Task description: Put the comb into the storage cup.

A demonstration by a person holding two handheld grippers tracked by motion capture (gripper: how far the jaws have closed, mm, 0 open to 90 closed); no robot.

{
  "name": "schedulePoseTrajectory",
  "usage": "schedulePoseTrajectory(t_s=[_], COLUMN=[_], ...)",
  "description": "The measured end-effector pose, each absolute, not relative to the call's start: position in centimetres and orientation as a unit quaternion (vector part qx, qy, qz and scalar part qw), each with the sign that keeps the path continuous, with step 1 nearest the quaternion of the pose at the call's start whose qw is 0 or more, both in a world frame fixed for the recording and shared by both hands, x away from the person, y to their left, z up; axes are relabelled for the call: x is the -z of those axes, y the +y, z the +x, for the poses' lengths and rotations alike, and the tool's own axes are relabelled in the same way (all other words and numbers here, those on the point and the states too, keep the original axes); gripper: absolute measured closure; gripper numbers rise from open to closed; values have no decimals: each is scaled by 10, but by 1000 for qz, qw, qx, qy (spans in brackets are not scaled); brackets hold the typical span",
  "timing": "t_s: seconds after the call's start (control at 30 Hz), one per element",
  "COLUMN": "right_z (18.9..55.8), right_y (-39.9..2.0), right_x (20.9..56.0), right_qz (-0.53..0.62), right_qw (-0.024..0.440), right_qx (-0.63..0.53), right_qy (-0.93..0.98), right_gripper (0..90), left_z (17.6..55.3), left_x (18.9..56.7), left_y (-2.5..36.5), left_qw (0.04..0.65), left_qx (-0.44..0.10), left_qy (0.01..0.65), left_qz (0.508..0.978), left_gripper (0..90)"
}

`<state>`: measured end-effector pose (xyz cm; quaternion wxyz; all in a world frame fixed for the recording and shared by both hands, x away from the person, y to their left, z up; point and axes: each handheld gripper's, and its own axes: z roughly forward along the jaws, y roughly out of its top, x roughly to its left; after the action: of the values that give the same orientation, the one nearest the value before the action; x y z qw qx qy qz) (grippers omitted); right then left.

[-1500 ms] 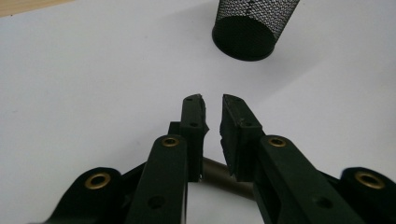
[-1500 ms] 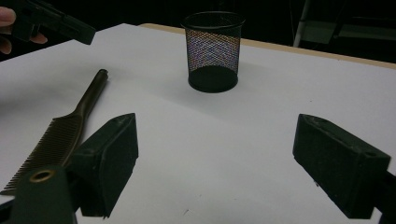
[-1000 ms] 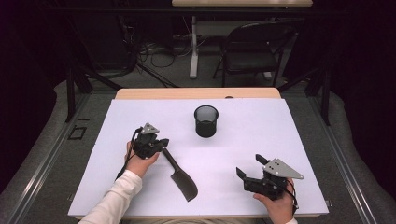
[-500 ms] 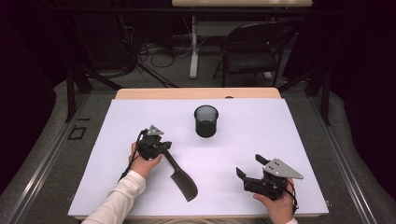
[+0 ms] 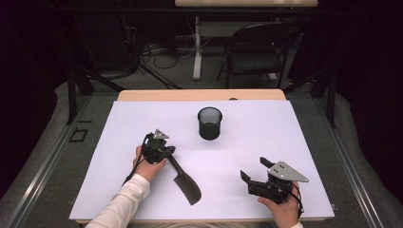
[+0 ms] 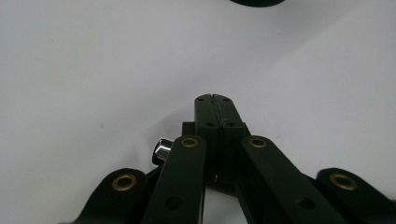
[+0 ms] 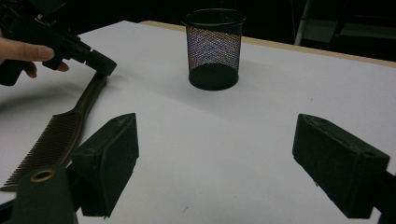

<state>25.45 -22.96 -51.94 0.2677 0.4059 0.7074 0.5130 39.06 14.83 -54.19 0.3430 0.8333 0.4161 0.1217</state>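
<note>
A dark comb lies on the white table, teeth end toward the front edge; in the right gripper view the comb lies at left. My left gripper is shut, its tips at the comb's handle end. The closed jaws show nothing between them over bare table. The right gripper view shows this left gripper just above the handle. A black mesh cup stands upright at table centre, also cup. My right gripper rests open at front right, its gap empty.
The table's wooden far edge borders dark floor with a chair and cables behind. The cup's base shows at the top of the left gripper view. Bare white surface lies between the two grippers.
My left gripper has shifted a little to the right, closer over the comb's handle end. The comb, the cup and the right gripper have stayed put.
</note>
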Motion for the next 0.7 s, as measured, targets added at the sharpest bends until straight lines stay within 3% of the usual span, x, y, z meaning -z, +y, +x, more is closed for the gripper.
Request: schedulePoseTrajectory(t_s=[0.7], right_z=[254], right_y=[-230], right_x=[519], right_qz=[406], right_qw=[267], right_qx=[-512], right_qy=[708], right_gripper=[144], left_z=[391], left_x=[547], left_y=[153], left_qw=[328], left_qx=[-113], left_qy=[415], left_qz=[841], left_gripper=[900])
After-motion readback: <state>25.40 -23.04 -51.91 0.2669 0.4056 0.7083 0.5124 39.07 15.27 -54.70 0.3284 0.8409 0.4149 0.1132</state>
